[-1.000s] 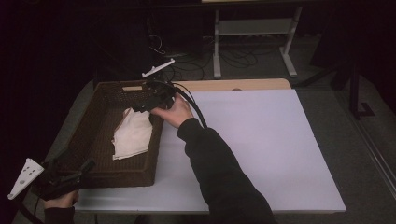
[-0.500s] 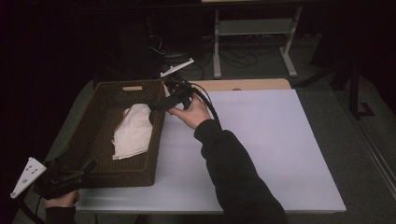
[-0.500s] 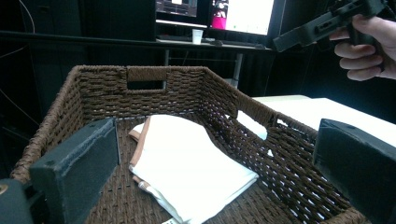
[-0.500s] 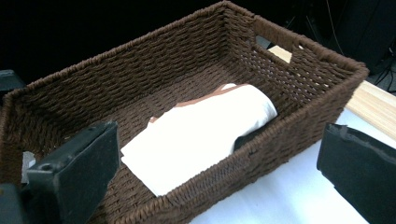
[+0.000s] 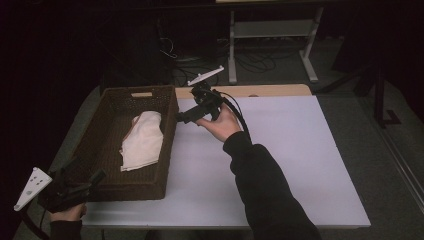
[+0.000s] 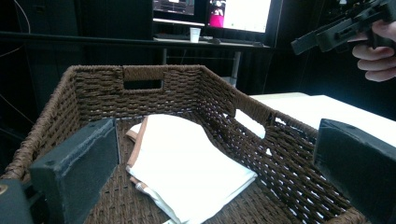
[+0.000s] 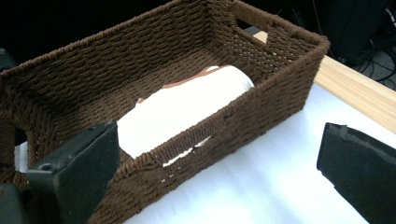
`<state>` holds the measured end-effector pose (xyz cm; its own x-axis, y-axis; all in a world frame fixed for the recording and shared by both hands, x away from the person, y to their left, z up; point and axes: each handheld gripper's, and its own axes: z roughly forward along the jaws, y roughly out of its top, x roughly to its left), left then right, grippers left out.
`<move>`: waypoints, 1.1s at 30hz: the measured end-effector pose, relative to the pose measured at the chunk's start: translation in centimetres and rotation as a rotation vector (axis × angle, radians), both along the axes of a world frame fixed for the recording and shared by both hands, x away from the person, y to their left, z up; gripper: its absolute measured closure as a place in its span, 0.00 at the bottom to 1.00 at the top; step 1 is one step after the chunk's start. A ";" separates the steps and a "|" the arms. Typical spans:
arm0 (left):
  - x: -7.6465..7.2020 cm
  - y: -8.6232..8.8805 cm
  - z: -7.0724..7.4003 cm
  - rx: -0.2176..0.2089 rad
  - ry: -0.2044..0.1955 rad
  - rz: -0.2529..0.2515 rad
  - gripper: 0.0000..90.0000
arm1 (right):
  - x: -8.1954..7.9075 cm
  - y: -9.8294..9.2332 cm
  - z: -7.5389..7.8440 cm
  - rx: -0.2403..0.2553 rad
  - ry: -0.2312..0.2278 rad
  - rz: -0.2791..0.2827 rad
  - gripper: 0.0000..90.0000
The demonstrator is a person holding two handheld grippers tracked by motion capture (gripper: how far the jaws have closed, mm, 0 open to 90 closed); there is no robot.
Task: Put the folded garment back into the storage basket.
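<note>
Overhead, the high view shows a white counter (image 5: 280, 165) carrying a brown woven basket (image 5: 105, 135) at its left side. A folded white cloth (image 5: 143, 140) lies on the basket floor, nearer the right wall. The right tool (image 5: 181, 119) is held above the counter just beside the basket's right rim, jaws pointing toward the basket. The left tool (image 5: 87, 172) sits at the basket's near left corner, held by a hand (image 5: 65, 214) at the counter edge; its grey plate (image 5: 31, 187) projects to the left.

Left gripper view: the left tool (image 6: 210, 163) has its jaws set wide apart with nothing between them. Beyond them, the basket (image 6: 140, 77) interior is visible, with the cloth (image 6: 187, 168) resting flat on the weave. The right tool (image 6: 345, 25) appears upper right, gripped by a hand (image 6: 376, 51).

Right gripper view: the right tool (image 7: 219, 168) also stands wide, holding nothing. The basket (image 7: 261, 98) lies just ahead on the counter (image 7: 261, 191), and the cloth (image 7: 182, 109) shows over its side wall.
</note>
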<state>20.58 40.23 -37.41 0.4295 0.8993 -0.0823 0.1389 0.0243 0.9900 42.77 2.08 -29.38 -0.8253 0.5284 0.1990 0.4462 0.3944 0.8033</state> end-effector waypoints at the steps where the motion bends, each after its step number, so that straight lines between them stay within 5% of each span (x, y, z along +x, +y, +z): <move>1: 0.0 0.0 0.0 0.004 0.002 -0.001 0.00 | -0.1 -0.2 0.0 0.002 0.001 -0.001 0.00; 33: -0.2 0.2 -0.1 -0.020 0.006 -0.002 0.00 | -1.7 -5.7 -1.1 -0.003 -0.014 -0.043 0.00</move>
